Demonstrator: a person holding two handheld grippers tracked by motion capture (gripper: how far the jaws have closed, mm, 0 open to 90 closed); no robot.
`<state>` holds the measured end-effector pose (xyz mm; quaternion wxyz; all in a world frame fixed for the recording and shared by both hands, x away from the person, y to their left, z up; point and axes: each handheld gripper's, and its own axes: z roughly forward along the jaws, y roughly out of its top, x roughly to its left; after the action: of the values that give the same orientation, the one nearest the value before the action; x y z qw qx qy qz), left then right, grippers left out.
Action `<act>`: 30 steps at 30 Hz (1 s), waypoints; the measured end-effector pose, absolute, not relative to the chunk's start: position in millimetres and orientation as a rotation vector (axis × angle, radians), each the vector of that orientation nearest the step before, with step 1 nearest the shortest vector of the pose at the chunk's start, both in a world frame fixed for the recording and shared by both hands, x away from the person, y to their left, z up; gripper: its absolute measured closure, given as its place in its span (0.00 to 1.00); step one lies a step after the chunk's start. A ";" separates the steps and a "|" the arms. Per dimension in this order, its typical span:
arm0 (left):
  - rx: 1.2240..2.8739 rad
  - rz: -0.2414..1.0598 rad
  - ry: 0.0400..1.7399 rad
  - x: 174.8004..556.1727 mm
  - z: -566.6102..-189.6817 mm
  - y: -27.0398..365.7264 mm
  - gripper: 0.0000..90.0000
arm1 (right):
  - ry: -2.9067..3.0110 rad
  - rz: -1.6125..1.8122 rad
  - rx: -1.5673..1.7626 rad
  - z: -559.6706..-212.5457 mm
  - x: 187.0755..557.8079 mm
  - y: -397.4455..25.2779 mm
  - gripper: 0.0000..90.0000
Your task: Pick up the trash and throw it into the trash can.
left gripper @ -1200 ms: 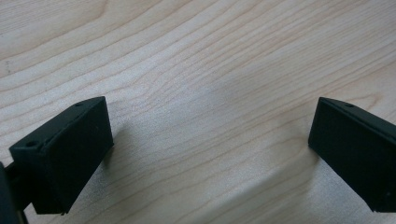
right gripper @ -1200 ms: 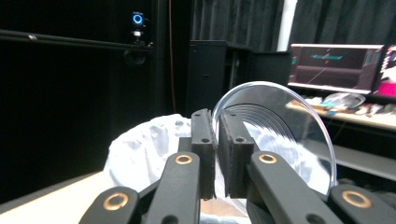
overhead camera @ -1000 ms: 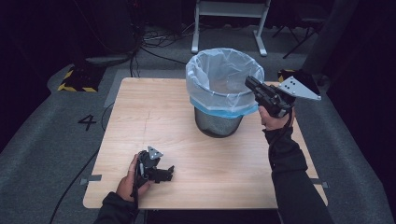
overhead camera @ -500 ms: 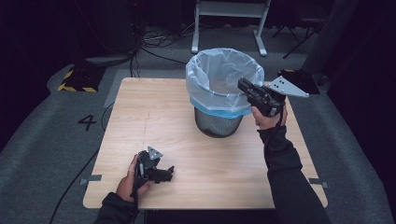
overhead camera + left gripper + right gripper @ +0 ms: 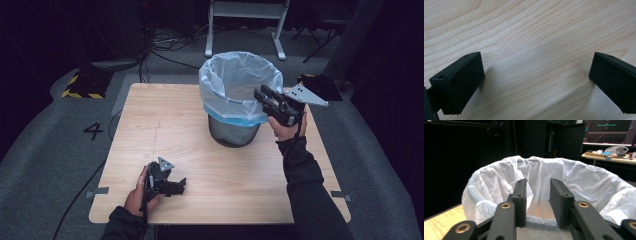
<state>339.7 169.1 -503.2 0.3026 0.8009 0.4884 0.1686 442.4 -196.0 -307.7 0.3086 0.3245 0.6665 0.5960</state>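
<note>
my right gripper has slid in over the bin rim, jaws partly spread around the bag edge, while my left gripper stays spread on the table.

Bin blocks table centre-right; bare wood left and front.

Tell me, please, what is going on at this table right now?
A person works at a wooden table with a gripper in each hand. The right gripper is raised at the rim of a mesh bin lined with a white bag; its jaws stand slightly apart with nothing between them, pointing at the bag's edge. The left gripper rests low on the table near the front edge, jaws wide open over bare wood.
</note>
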 end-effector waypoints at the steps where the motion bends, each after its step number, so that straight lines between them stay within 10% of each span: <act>1: 2.123 0.446 1.294 339.7 -503.2 169.1 0.00 | 1.762 1.586 0.862 -307.5 442.0 -195.9 0.73; 21: 2.122 0.446 1.295 339.7 -503.2 169.1 0.00 | 1.739 1.557 0.901 -304.2 433.2 -212.0 0.28; 30: 2.122 0.446 1.294 339.8 -503.3 169.1 0.00 | 1.758 1.545 0.931 -302.3 424.6 -225.4 0.27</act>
<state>339.8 169.1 -503.3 0.3033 0.8008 0.4882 0.1682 424.6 -225.4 -302.3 0.3062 0.3518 0.6644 0.5840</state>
